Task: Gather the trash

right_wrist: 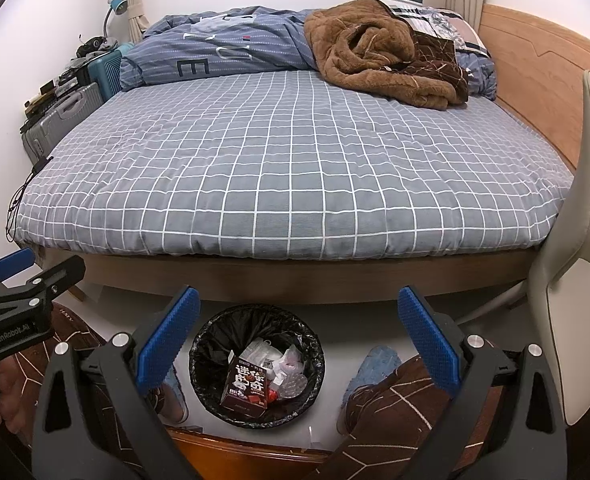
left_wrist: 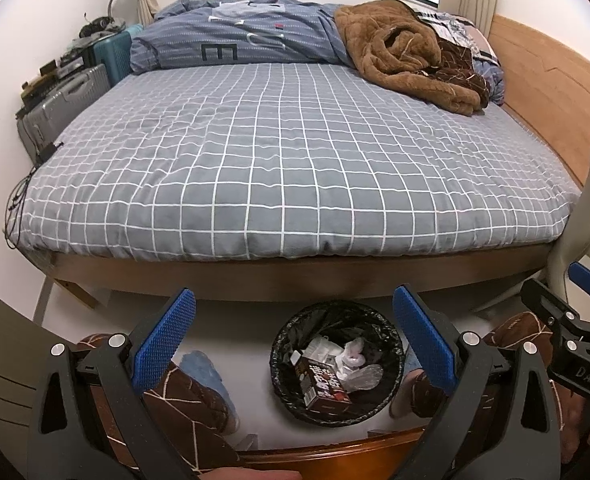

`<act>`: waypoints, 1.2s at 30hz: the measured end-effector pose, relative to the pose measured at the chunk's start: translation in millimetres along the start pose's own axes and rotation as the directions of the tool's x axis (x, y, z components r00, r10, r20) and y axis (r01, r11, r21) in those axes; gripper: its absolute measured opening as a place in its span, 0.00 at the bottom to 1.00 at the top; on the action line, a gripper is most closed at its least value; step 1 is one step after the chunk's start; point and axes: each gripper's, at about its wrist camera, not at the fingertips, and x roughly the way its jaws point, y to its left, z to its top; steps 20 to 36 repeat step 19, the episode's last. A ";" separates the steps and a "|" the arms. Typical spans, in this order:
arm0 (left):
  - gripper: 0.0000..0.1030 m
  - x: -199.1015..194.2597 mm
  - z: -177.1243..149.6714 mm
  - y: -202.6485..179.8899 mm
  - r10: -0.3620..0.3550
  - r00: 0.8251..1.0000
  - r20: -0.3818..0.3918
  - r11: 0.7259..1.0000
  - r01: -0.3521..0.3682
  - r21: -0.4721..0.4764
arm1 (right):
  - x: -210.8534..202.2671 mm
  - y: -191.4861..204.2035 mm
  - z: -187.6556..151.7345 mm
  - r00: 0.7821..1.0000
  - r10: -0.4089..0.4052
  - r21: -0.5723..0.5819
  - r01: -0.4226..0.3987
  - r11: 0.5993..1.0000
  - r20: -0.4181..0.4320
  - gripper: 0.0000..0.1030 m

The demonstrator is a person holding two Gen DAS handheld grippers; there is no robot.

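Note:
A round bin with a black liner (left_wrist: pixel 291 330) stands on the floor at the foot of the bed; it also shows in the right wrist view (right_wrist: pixel 215 336). Inside lie a brown carton (left_wrist: pixel 324 388) (right_wrist: pixel 243 390), white paper and crumpled clear plastic (left_wrist: pixel 355 364) (right_wrist: pixel 291 368). My left gripper (left_wrist: pixel 295 308) is open and empty, held above and near the bin. My right gripper (right_wrist: pixel 298 308) is open and empty, also above the bin. The right gripper (left_wrist: pixel 587 284) shows at the right edge of the left wrist view, and the left gripper (right_wrist: pixel 35 264) at the left edge of the right.
A bed with a grey checked cover (left_wrist: pixel 279 160) fills the view, with a blue duvet (left_wrist: pixel 235 36) and a brown blanket (left_wrist: pixel 407 52) at its far end. Suitcases (left_wrist: pixel 67 100) stand to the left. A beige chair (right_wrist: pixel 575 280) is on the right. Slippered feet (right_wrist: pixel 379 364) flank the bin.

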 end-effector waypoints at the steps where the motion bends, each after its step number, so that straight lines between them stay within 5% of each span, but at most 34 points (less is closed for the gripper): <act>1: 0.94 0.4 -0.2 -0.5 0.001 1.000 -0.001 1.000 -0.001 0.002 | 0.0 -0.2 0.0 1.000 0.000 0.000 0.000 1.000 0.000 0.93; 36: 0.94 0.3 -0.3 -5.2 -0.021 1.000 -0.001 1.000 0.021 0.021 | -0.1 0.6 -0.3 1.000 0.001 -0.001 -0.001 1.000 0.001 0.93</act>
